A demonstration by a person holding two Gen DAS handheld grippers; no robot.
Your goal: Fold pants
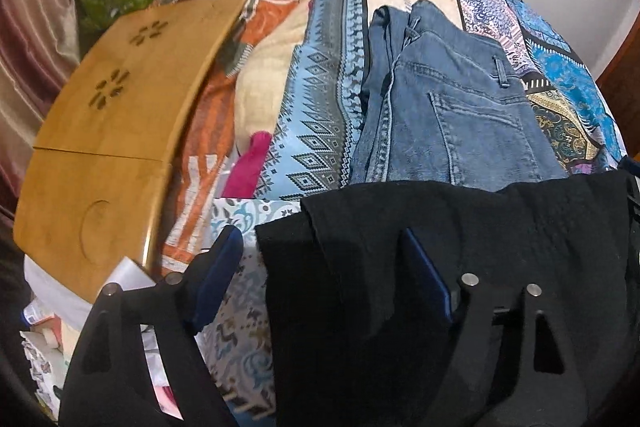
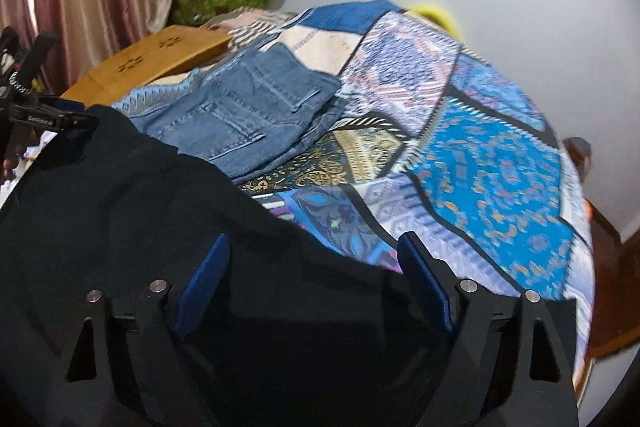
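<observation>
Black pants [image 2: 168, 211] lie between both sets of parted jaws, pads gripping nothing, folded jeans [image 1: 452, 107] beyond.

The black pants [image 1: 460, 247] are of a dark, matte cloth and lie spread across the near part of the bed, with soft folds and one overlapping flap on their left side. Their far edge runs in an uneven line and reaches the lower end of the blue jeans [image 1: 452, 107]. The jeans are of faded denim and already folded into a compact pile, back pocket and belt loop facing up. They rest on the patterned cover, beyond the black pants, near the bed's middle.
</observation>
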